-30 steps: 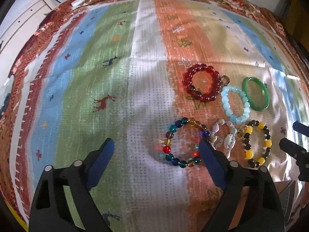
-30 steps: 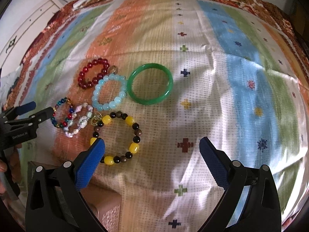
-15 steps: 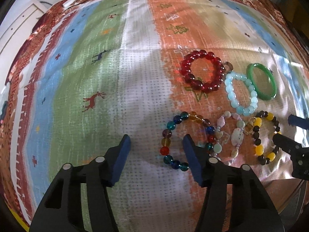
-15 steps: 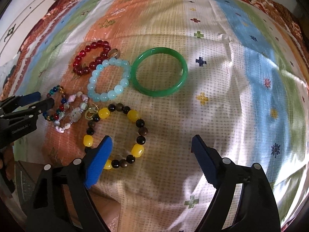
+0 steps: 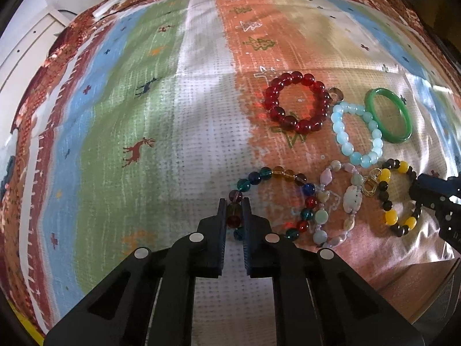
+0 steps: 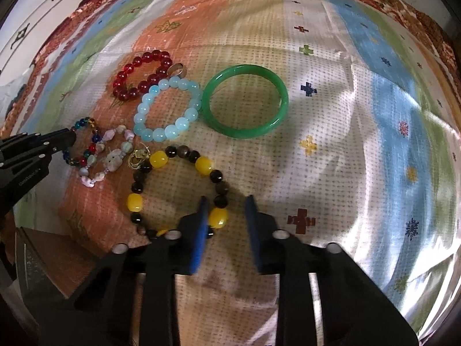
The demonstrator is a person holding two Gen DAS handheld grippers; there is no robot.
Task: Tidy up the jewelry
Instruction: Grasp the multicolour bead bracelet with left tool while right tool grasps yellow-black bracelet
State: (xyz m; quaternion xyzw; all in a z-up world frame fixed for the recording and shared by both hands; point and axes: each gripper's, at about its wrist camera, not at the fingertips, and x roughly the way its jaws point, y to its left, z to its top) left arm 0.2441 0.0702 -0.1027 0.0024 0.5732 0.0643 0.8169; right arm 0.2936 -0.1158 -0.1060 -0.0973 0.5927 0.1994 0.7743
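Several bracelets lie on a striped cloth. My left gripper is shut on the near-left beads of the multicolour bead bracelet, which rests on the cloth; it also shows in the right wrist view. My right gripper is partly closed around a yellow bead of the yellow-and-black bracelet, with a gap on the right jaw's side. Beside them lie a pale stone bracelet, a light-blue bead bracelet, a red bead bracelet, a green bangle and a small ring.
A brown box sits under the cloth's near left edge in the right wrist view. A white cabinet stands beyond the cloth's far left. A small gold charm lies between the stone and yellow bracelets.
Both grippers came down and closed. The left went from open above the cloth to shut on the multicolour bracelet. The right narrowed around a yellow bead.
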